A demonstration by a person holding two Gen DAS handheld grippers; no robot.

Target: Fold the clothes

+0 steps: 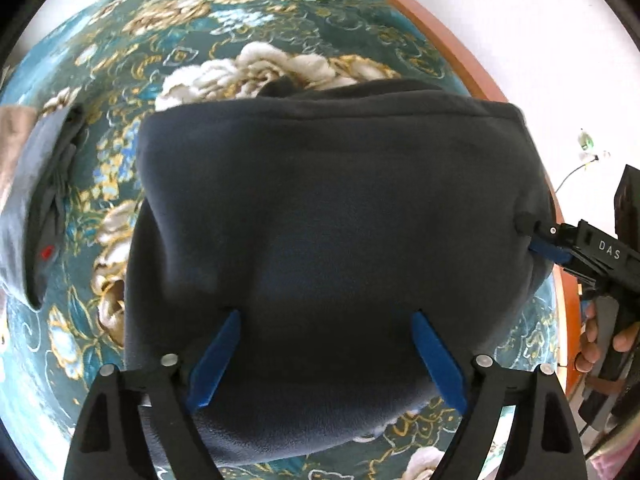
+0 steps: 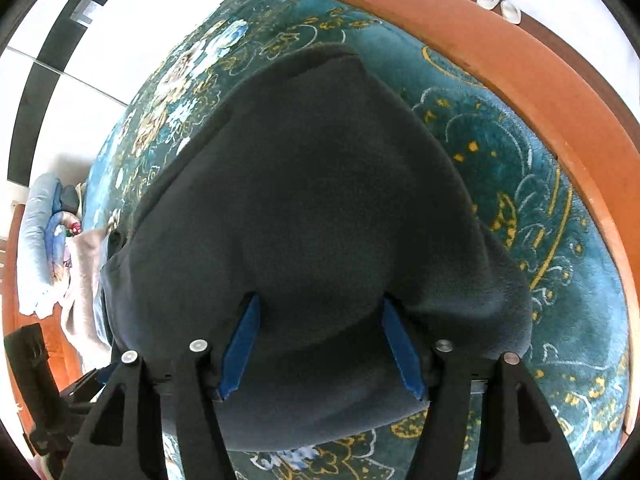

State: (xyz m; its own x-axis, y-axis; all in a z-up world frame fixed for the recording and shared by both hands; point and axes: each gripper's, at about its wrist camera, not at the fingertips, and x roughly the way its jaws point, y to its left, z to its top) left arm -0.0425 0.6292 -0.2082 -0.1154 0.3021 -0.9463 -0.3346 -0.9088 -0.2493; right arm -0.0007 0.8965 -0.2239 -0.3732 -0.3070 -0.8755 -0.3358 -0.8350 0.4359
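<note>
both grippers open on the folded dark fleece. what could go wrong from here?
1. The left hand-held gripper and right hand-held gripper press open on the dark fleece garment without pinching it; the fold may spring back.
2. The garment's right edge lies near the bed's wooden rim; a push could slide it off.
3. Fingers may drag the top layer askew.

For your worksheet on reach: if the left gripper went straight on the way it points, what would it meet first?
Most likely the dark fleece garment, which fills the space ahead of the open left gripper; exact depth is unclear.
</note>
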